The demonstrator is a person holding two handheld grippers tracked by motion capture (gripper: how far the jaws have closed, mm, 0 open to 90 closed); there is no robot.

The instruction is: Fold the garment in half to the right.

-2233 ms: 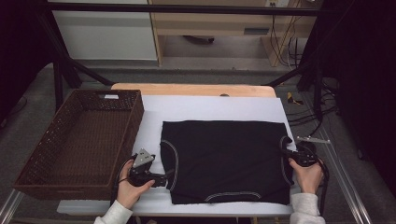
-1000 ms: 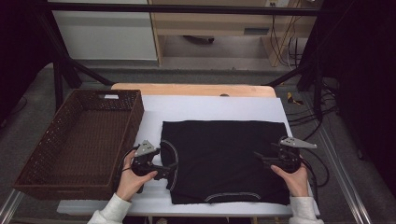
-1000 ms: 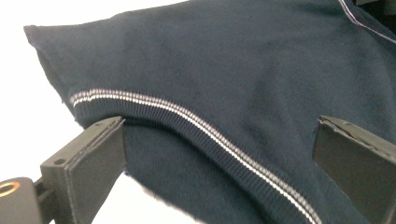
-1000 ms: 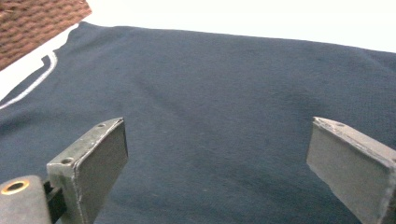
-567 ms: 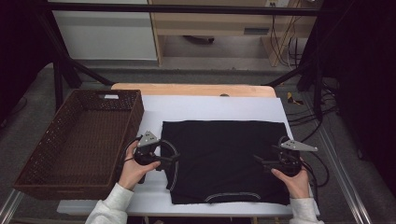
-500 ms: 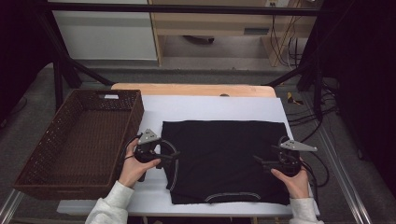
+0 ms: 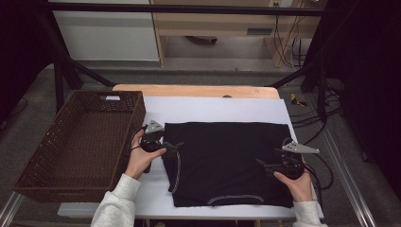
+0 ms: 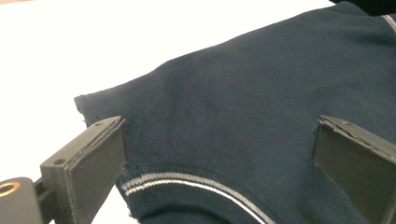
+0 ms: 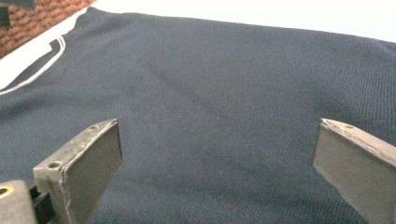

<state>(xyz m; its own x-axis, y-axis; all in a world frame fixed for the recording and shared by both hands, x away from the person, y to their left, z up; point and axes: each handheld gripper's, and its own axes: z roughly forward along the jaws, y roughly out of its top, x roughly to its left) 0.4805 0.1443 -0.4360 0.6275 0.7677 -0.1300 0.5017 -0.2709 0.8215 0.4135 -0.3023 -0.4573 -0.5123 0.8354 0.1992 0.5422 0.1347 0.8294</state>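
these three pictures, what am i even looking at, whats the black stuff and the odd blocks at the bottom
A person sits at a table covered in white, holding a hand-operated gripper in each hand. The wide picture comes from a fixed camera above. It shows the left gripper and the right gripper at opposite sides of a dark garment with pale trim, spread flat. A brown wicker basket stands to the left. The two close pictures come from cameras riding on the grippers; the blocks are their jaws, standing wide apart over the cloth. Nothing is gripped yet.
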